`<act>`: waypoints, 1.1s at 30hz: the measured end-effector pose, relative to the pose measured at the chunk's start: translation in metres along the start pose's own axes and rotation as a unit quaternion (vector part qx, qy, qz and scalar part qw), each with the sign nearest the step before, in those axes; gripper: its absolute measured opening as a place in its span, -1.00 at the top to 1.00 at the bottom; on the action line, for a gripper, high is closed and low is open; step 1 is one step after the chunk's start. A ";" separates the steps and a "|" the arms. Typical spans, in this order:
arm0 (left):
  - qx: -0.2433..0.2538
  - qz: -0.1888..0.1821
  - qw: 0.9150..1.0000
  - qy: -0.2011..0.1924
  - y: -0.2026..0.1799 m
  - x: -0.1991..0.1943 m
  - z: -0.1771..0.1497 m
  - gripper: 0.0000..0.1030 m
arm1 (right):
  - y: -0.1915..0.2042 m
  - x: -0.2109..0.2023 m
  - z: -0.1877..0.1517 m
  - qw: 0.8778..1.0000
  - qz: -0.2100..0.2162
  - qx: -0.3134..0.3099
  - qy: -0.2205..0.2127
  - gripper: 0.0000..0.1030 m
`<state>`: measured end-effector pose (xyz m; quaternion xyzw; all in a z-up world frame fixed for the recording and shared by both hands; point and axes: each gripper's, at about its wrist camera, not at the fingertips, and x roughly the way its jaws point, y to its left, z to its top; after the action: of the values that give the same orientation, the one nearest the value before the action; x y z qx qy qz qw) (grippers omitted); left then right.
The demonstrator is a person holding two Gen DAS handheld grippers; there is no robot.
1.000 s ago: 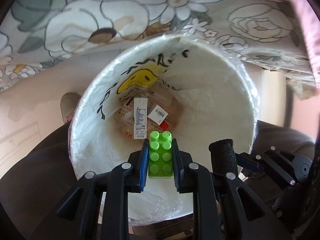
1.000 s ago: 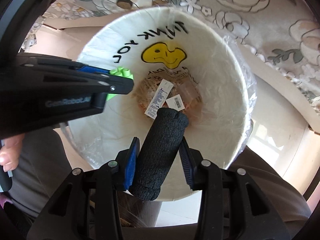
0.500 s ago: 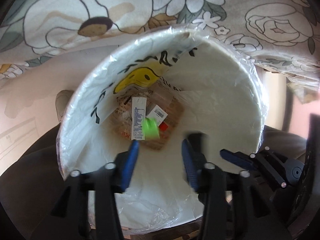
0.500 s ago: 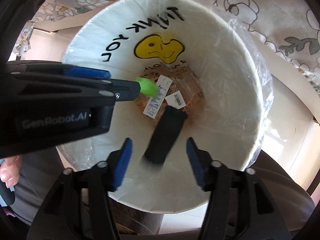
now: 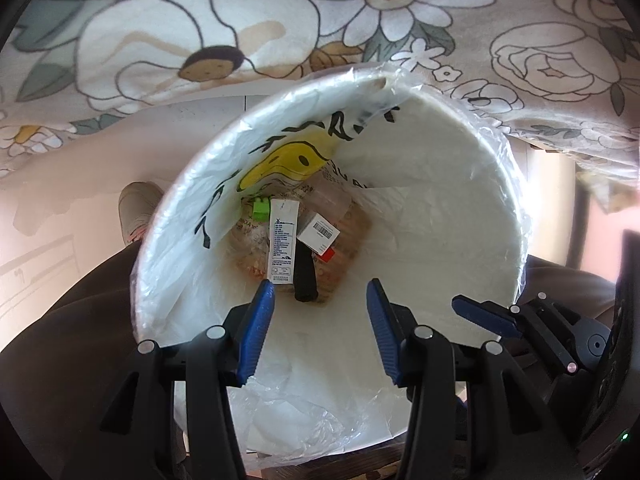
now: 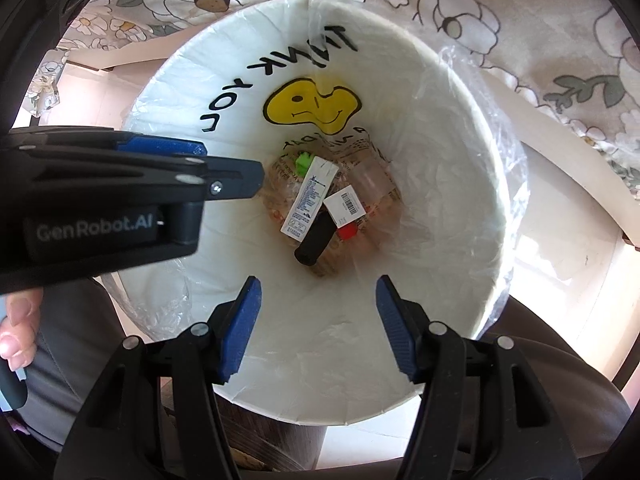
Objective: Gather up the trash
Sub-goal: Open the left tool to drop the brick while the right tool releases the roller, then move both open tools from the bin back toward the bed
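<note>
Trash bin (image 5: 460, 184) sits straight below both claws, lined with a printed bag.

Left wrist view: left gripper (image 5: 320, 320) now parted and empty; a second ago clamped on the green brick (image 5: 262, 210), jaws have just been opening. Brick now lies at the bin bottom, ahead and a bit left of the fingertips, beside the white tag (image 5: 282, 248). Black foam roll (image 5: 305, 276) also down there, just ahead of the claw. Right gripper (image 5: 486, 316) tip shows to the right, over the bin rim.

Right wrist view: right gripper (image 6: 316, 320) likewise parted, nothing between the pads; held the foam roll (image 6: 314, 240) a second ago, jaws have just been opening. Roll rests on the bottom straight ahead, brick (image 6: 303, 161) beyond it. Left gripper (image 6: 230, 178) reaches in from the left.

Means both drops done; next likely fetching more trash.

Pose: both claws aimed steeply down into the bin, side by side, near still.
</note>
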<state>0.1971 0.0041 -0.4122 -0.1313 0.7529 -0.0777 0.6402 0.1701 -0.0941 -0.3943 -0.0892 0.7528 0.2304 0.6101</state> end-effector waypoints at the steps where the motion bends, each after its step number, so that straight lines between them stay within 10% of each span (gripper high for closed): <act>1: 0.001 0.001 1.000 -0.003 0.000 -0.003 -0.001 0.02 | 0.000 -0.003 -0.001 1.000 -0.001 -0.001 -0.002 -0.17; 33: 0.102 0.057 0.976 -0.182 -0.057 -0.187 -0.062 0.02 | -0.009 -0.179 -0.056 0.981 -0.085 -0.061 -0.161 -0.27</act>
<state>0.1690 0.0022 -0.2088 -0.0337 0.6184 -0.0924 0.7797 0.1673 -0.1535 -0.2165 -0.1514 0.6188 0.2343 0.7343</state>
